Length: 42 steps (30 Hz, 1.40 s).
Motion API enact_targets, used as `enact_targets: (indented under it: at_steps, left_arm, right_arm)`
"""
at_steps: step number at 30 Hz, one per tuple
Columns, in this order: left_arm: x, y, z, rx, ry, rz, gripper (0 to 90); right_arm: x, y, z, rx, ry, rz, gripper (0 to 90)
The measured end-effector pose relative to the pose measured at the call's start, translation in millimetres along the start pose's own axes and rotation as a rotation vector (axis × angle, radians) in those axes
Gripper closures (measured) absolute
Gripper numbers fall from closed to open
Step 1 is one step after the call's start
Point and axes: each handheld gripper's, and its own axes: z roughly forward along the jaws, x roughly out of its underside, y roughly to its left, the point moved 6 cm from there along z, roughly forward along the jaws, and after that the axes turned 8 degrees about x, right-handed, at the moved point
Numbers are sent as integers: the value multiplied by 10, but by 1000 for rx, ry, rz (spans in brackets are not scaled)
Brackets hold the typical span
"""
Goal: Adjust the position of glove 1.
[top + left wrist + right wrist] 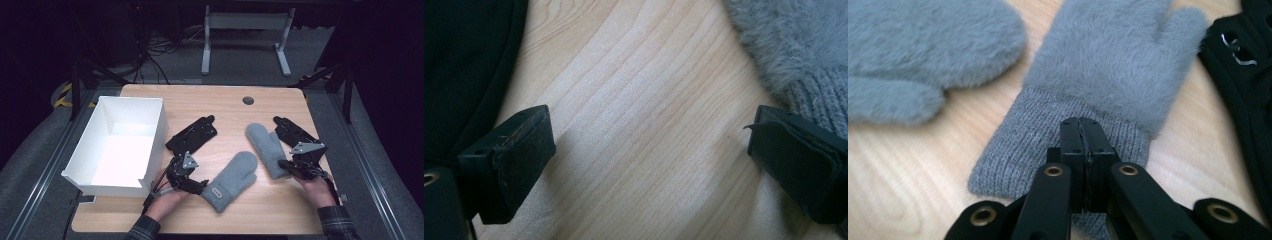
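My right claw is clamped shut on the ribbed cuff of the right mitten, lying flat on the table. My left claw gapes wide over bare wood, holding nothing, beside the other mitten.

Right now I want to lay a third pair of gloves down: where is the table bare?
Free: the far strip of the table beyond both black gloves, around the round hole, and the near edge between the person's forearms. Crowded: the middle, where the left black glove, two grey mittens and right black glove lie; the white box fills the left.
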Motion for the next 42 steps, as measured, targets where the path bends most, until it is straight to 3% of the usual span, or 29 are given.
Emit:
enact_targets:
  at_steps: [20, 25, 29, 34, 42]
  left_arm:
    - [0, 0, 0, -1, 0, 0, 52]
    - [0, 0, 1, -1, -1, 0, 51]
    - [2, 0, 0, 0, 1, 1, 48]
    - [2, 0, 0, 0, 1, 1, 48]
    - [2, -1, 0, 0, 1, 1, 48]
  right_arm:
    - [455, 266, -452, -40, -4, 8, 900]
    - [396, 213, -561, -25, -73, 8, 900]
    - [492, 37, -587, 24, -44, 41, 900]
    - [669, -40, -534, 44, 34, 48, 900]
    - [735, 95, -534, -29, 44, -2, 900]
